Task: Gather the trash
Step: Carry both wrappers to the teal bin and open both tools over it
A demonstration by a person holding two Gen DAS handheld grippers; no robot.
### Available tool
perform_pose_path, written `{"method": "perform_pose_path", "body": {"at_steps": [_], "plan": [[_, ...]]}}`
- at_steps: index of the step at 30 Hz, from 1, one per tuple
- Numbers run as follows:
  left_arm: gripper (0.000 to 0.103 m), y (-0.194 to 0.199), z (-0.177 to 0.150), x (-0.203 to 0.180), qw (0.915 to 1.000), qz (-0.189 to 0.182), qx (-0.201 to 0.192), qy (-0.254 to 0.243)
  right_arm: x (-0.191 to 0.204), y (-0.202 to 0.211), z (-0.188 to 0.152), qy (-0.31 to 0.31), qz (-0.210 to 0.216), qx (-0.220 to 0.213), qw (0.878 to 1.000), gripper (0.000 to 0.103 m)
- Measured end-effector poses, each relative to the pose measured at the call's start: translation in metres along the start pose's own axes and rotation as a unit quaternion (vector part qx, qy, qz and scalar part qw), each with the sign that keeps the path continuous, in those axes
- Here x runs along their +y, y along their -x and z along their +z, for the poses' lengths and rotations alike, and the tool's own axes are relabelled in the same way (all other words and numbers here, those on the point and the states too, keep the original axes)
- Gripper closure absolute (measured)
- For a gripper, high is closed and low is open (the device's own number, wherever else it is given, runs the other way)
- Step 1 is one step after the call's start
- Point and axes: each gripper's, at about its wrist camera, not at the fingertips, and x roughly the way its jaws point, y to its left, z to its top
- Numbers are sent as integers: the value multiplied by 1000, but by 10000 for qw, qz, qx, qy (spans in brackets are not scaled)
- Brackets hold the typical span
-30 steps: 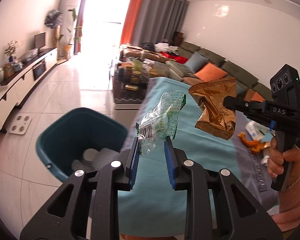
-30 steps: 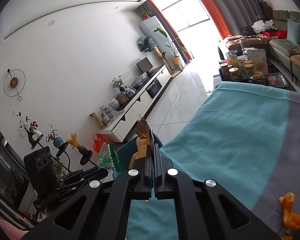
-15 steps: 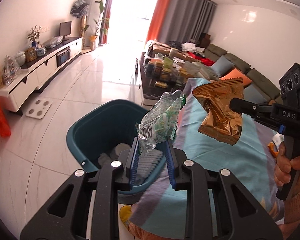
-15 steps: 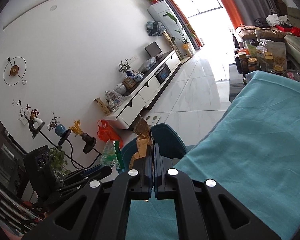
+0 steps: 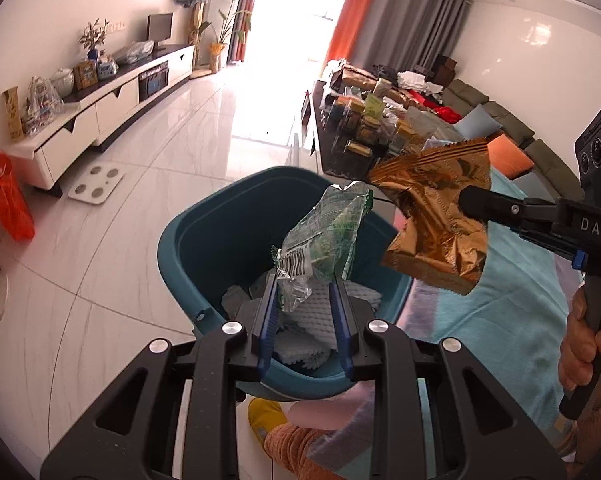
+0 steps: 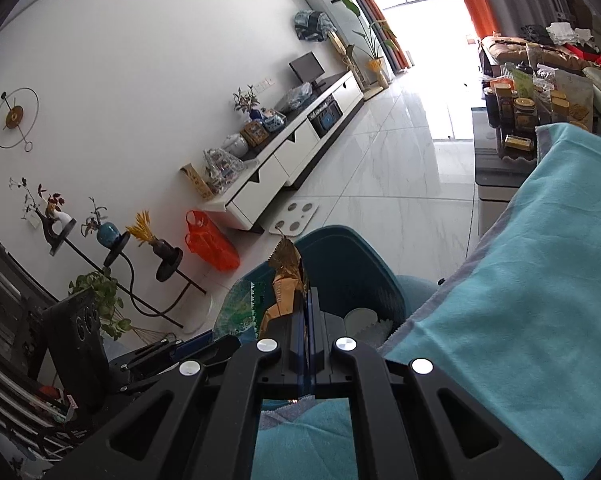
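Two wrappers over the bin

Your left gripper (image 5: 305,280) jaws pinch a crinkled clear-green plastic wrapper (image 5: 324,232) above the rounded teal trash bin (image 5: 188,248); your right gripper (image 6: 306,300), jaws clenched, grips a creased gold foil bag (image 5: 436,220) beside the turquoise-clothed table (image 6: 520,280)

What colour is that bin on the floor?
Dark teal bin, seen best from the left wrist.
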Motion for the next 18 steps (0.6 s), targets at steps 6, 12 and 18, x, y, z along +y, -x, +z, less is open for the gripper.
{"method": "perform_pose_path", "body": {"at_steps": [6,12,18], "plan": [[78,-21,1,11,9997,92,147,178,5,-29,-4,40,-158,314,9994,102],[76,-41,0,10,9991,159,264,301,7,-47,-4,40,-212,612,9979,100],[71,-54,-4,14,9977,326,341,493,6,-59,-5,62,-213,926,9955,91]]}}
